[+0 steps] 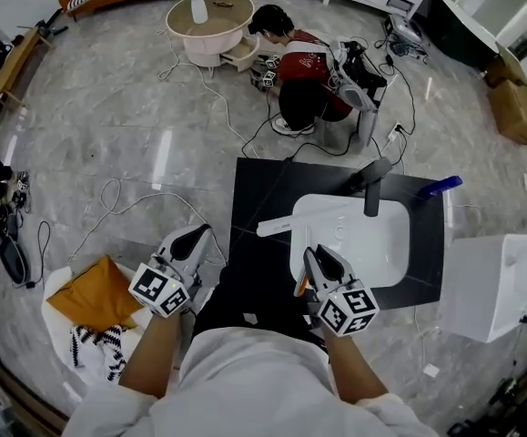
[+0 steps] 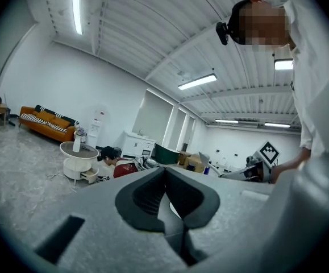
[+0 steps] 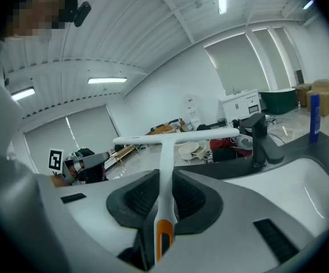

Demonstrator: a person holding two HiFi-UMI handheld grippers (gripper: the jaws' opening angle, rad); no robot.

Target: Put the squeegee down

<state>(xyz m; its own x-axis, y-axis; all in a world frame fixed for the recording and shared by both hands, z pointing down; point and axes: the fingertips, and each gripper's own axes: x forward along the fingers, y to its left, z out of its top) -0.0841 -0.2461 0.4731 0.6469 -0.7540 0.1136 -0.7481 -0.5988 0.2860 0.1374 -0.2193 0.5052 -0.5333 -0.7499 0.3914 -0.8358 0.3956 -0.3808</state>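
Note:
The squeegee is white, with a long blade across the top and an orange patch low on its handle. My right gripper is shut on that handle, and the blade hangs over the left rim of the white sink. In the right gripper view the squeegee handle runs up between the jaws of the right gripper to the blade. My left gripper is shut on nothing and hovers left of the black countertop. Its pads meet with nothing between them.
A black faucet stands at the sink's far rim, with a blue bottle to its right. A person sits on the floor beyond the counter, near a round white table. A white box stands at the right and an orange cushion at the lower left.

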